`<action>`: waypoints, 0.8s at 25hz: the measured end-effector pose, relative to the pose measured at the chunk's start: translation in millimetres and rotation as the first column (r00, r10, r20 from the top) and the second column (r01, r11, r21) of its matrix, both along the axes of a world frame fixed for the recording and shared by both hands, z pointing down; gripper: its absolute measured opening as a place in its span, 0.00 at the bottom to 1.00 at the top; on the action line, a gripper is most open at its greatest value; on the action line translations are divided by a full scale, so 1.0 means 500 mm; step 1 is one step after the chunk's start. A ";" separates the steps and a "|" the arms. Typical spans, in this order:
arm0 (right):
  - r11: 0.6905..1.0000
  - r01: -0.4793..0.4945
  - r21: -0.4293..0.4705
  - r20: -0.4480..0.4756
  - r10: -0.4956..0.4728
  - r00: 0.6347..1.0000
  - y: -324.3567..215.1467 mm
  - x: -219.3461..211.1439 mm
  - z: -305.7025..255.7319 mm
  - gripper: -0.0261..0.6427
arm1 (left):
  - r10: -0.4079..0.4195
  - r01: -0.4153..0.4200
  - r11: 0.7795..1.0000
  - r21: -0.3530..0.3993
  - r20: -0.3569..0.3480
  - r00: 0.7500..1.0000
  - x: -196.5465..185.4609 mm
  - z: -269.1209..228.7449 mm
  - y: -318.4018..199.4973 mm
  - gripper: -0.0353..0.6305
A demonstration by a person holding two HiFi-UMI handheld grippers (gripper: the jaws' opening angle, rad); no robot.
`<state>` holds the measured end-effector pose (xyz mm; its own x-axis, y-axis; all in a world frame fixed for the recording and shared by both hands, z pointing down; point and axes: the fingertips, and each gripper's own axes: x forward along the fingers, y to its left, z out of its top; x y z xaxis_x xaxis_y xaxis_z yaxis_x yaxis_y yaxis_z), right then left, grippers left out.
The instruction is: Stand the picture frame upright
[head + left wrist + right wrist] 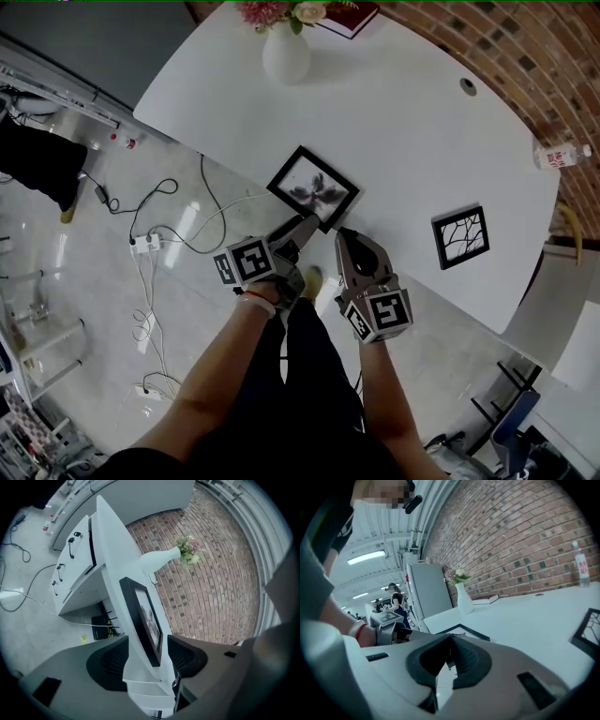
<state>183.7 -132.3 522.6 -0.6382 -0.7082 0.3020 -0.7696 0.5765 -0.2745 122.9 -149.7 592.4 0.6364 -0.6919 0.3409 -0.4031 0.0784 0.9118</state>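
Note:
A black picture frame (313, 187) with a dark plant print lies flat on the white table (403, 122), close to its near edge. My left gripper (306, 226) is at the frame's near corner. In the left gripper view it is rolled on its side and open (147, 649); the table edge and the frame's corner (144, 620) lie between the pads (110, 660) with gaps on both sides. My right gripper (345, 234) hovers just right of that corner, shut on nothing (451, 639). The right gripper view shows the frame (461, 631) just ahead of it.
A second black frame (460, 236) with a branch print lies to the right. A white vase with flowers (286, 52) and a book (349, 17) stand at the far edge. A plastic bottle (561, 156) lies by the brick wall. Cables (155, 239) run across the floor on the left.

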 end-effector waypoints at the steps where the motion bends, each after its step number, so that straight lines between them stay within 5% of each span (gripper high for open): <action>1: 1.000 0.006 0.004 -0.014 -0.006 1.000 -0.002 -0.003 0.001 0.05 | -0.008 0.008 1.000 -0.012 -0.009 1.000 0.003 0.005 -0.004 0.44; 12: 1.000 0.008 -0.018 -0.041 -0.009 0.999 0.012 0.002 0.027 0.05 | -0.056 0.047 0.995 -0.092 -0.099 0.993 0.036 0.044 -0.024 0.38; 20: 0.999 -0.027 -0.042 -0.012 0.026 1.000 0.021 0.005 0.033 0.05 | -0.058 0.044 0.996 -0.082 -0.175 0.983 0.017 0.035 -0.001 0.31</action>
